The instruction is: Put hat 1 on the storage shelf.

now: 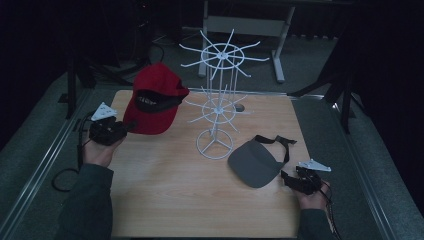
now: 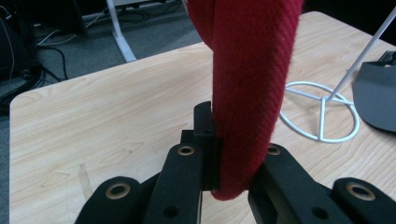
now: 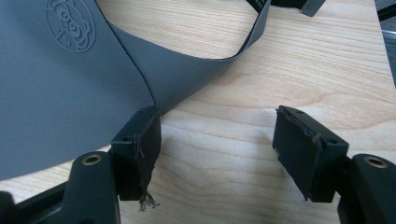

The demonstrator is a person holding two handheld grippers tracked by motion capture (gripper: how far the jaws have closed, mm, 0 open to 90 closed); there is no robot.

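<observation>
Biggest risk I see: your left gripper is pinched shut on just the edge of the red cap, on a thick fold of the fabric. It's a narrow bite on soft knit, so if you swing it fast toward the white wire rack I'd guess the fold could slide out between the pads and the cap drops back on the table.

Second thing is the rack itself. It looks light, a thin ring base with skinny spokes sticking out at two levels. The cap hangs just to the left of it, off the table, its open underside facing you. If the cap bumps a spoke instead of settling over the tip, you'll probably tip or shove the whole stand. The lower spokes are in the way of a level approach, so coming in from above seems safer.

Third: the grey visor lies flat on the table right of the rack base, strap looped behind it. Your right gripper is parked low right at its edge with the jaws spread wide and nothing between them; one pad sits just at the visor's rim. A twitch there could nudge it.

Pose-wise, your left hand holds its gripper raised at the left table edge, pointing right toward the cap. Your right hand rests near the front right corner, gripper aimed left at the visor.
</observation>
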